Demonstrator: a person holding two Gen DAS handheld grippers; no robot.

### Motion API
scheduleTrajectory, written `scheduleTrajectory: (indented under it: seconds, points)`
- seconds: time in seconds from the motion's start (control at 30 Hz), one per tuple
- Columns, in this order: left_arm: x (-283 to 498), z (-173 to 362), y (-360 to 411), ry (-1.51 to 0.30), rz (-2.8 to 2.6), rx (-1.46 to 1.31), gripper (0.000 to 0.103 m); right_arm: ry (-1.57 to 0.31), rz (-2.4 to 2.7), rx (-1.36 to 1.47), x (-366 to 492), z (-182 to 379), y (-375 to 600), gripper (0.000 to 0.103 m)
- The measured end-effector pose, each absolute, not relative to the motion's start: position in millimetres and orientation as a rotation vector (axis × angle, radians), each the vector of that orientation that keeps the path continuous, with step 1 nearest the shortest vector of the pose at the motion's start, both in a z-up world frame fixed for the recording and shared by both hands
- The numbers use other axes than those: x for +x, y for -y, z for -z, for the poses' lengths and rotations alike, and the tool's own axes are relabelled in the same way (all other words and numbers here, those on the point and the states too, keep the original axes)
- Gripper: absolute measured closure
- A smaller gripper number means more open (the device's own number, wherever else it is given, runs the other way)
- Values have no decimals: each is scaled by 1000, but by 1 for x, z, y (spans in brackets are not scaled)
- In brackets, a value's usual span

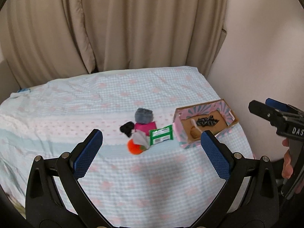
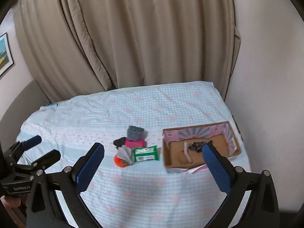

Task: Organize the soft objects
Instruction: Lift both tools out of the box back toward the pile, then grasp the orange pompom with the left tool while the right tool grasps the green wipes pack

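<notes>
I am looking over the bed (image 1: 79, 102): the box (image 2: 234, 144) is sitting near its right edge, the soft pile mid-bed just left of it. The wipes pack (image 2: 146, 153) is looking light and squashy; I'd pinch its short end. Both my left gripper (image 1: 150, 148) and right gripper (image 2: 153, 161) are hovering with fingers spread, empty.

A: What forms the left tool (image 1: 152, 148)?
B: Black arms, blue textured pads (image 1: 215, 157), silver screws.
A: And the right tool (image 2: 153, 162)?
B: The same build; white lettering marks its body.
</notes>
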State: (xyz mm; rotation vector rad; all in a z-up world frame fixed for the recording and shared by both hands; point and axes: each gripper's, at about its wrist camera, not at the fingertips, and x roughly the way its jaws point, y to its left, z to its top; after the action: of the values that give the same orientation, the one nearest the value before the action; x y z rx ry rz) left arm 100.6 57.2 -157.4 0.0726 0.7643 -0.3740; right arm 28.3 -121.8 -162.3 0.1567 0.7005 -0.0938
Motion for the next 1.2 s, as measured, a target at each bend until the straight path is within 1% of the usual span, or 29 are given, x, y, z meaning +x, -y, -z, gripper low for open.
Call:
scheduleTrajectory:
  seconds: [0.2, 0.3, 0.4, 0.53, 0.7, 1.0, 1.2]
  points:
    - [118, 174, -117, -781, 439, 99, 0, -695, 174, 217, 41, 177, 74, 0]
    - [133, 187, -134, -794, 477, 118, 0, -699, 204, 236, 48, 186, 58, 0]
    - [148, 203, -143, -808, 515, 137, 0, -713, 228, 258, 61, 200, 45, 0]
    - [176, 237, -146, -852, 587, 169, 0, -728, 245, 312, 82, 226, 34, 0]
    - [209, 285, -138, -900, 647, 198, 0, -759, 241, 410, 114, 272, 30, 0]
    - [266, 387, -109, -986, 726, 227, 0, -856, 243, 574, 169, 387, 35, 0]
    - [296, 450, -81, -1027, 768, 239, 1, -842, 312, 644, 193, 436, 58, 0]
